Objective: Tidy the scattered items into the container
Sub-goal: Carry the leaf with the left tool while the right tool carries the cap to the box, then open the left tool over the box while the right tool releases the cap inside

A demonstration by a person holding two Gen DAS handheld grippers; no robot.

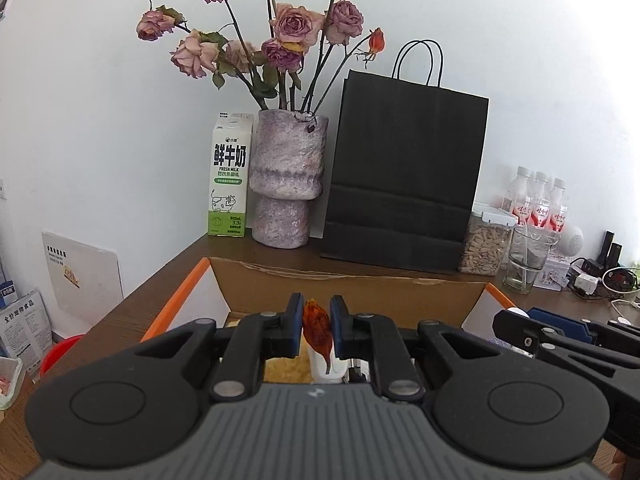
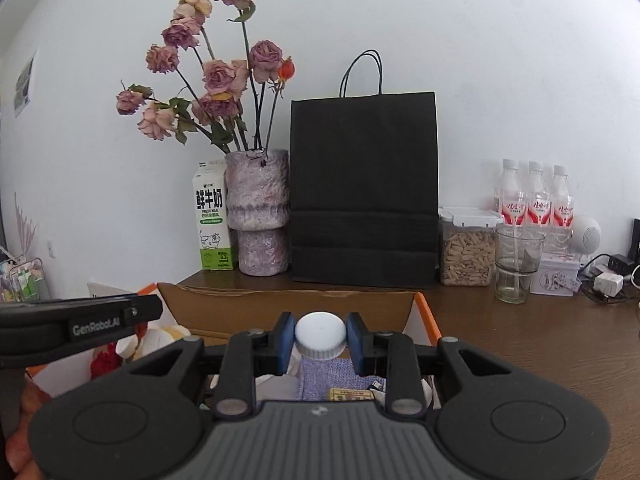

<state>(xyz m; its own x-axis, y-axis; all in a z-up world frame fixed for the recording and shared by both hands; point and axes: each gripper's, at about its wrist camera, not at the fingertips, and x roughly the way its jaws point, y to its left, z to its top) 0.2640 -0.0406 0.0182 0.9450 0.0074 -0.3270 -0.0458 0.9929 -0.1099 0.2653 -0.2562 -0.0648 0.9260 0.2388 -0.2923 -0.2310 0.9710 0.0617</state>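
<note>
Carrying two items over the box [image 1: 344,280], you are nearing the drop: your left gripper [image 1: 316,326] is pinched on an orange-brown wrapper [image 1: 317,330], your right gripper [image 2: 320,340] is clamping a white-capped bottle [image 2: 320,334]. Next, lower both inside and release.

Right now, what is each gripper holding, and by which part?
The left gripper pinches a thin orange-brown packet by its upper edge. The right gripper clamps a white bottle cap by its sides.
</note>
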